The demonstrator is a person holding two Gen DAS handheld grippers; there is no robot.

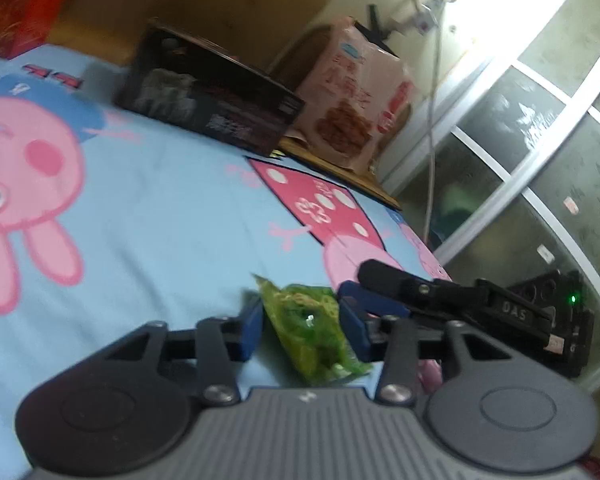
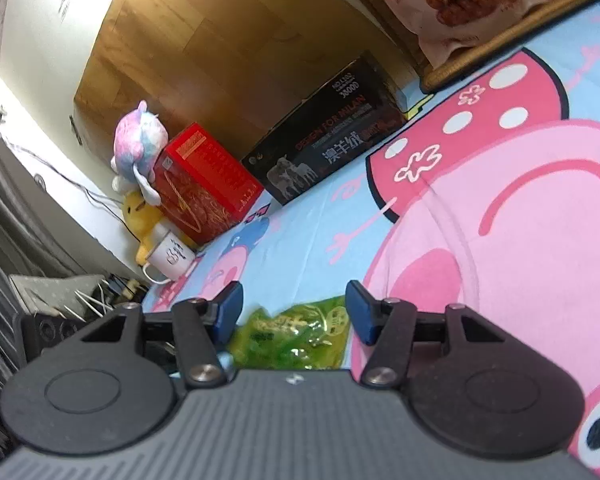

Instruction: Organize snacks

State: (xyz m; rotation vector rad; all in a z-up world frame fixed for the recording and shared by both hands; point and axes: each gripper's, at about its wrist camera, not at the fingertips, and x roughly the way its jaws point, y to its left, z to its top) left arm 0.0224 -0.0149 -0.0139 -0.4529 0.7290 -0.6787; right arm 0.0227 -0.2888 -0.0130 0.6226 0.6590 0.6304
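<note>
The crinkly green plastic snack packet [image 1: 314,332] lies on the cartoon-print bed sheet [image 1: 160,216] between both spread jaws, unpinched; close the left gripper [image 1: 300,330] squarely, right gripper [image 2: 294,312] clear

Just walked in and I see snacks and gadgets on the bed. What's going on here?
A person is sorting snacks with a handheld gripper in each hand. A small green snack packet sits between the jaws of both the left gripper and the right gripper; neither set of pads visibly presses it. It lies on the cartoon bedsheet, with a black box and a pink snack bag farther back.
</note>
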